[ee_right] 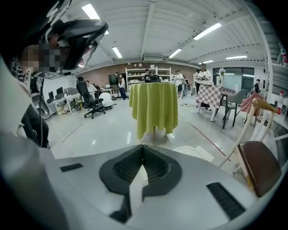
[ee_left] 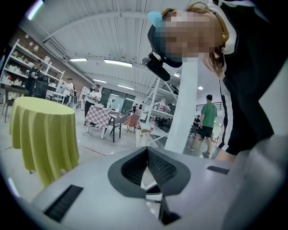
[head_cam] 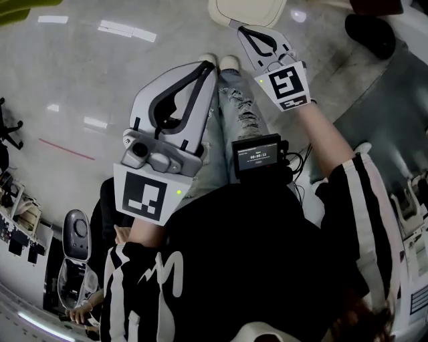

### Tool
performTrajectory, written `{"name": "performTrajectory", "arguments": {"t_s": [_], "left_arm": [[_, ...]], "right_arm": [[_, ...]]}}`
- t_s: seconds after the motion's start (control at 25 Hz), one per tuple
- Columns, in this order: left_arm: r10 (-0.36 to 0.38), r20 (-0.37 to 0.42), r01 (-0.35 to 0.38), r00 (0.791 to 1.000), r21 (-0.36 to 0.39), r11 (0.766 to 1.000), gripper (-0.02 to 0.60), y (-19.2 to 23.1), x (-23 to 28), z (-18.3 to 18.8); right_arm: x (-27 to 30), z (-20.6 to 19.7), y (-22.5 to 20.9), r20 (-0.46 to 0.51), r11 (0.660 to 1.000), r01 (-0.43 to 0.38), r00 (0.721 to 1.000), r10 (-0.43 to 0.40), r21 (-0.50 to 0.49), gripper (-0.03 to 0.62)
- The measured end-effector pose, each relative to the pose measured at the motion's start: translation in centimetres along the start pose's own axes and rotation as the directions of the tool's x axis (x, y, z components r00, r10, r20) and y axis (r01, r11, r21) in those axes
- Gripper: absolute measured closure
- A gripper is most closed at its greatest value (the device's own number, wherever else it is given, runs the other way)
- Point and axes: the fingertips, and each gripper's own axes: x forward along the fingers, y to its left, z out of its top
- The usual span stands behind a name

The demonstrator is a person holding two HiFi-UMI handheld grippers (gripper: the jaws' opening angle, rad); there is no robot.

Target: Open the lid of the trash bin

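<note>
A cream-white trash bin lid (head_cam: pixel 249 10) shows at the top edge of the head view, on the glossy floor past the person's shoes. My right gripper (head_cam: pixel 243 29) points at its near edge, jaws shut and empty. In the right gripper view the right gripper (ee_right: pixel 142 147) has its tips together, and a white flat lid shape (ee_right: pixel 199 153) lies just beyond them to the right. My left gripper (head_cam: pixel 208 67) hangs lower and to the left, over the person's legs, also shut and empty. Its tips (ee_left: pixel 147 149) meet in the left gripper view, where the bin is hidden.
A round table under a yellow-green cloth (ee_right: pixel 154 105) stands ahead on the floor. At the right is a wooden chair with a brown seat (ee_right: pixel 258 166). A white pillar (ee_left: pixel 185 108), checkered tables, office chairs and several people stand further off. A dark object (head_cam: pixel 371 32) lies at the top right.
</note>
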Motion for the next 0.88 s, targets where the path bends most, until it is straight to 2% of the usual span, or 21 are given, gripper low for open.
{"name": "performTrajectory", "arguments": {"t_s": [0.4,0.88], "left_arm": [[-0.014,-0.001,0.014,1.0,-0.018,1.0,0.574,-0.8,0.5,-0.8],[-0.022,-0.013,0.021,1.0,-0.031,0.999,0.574,-0.7,0.9,-1.1]], "right_arm": [[1.4,-3.3,-0.7,-0.065,0.998,0.006,0.998,-0.002,0.064,0.588],[3.7,-6.9,-2.3,-0.165,0.997,0.053,0.985,-0.042,0.061,0.588]]}}
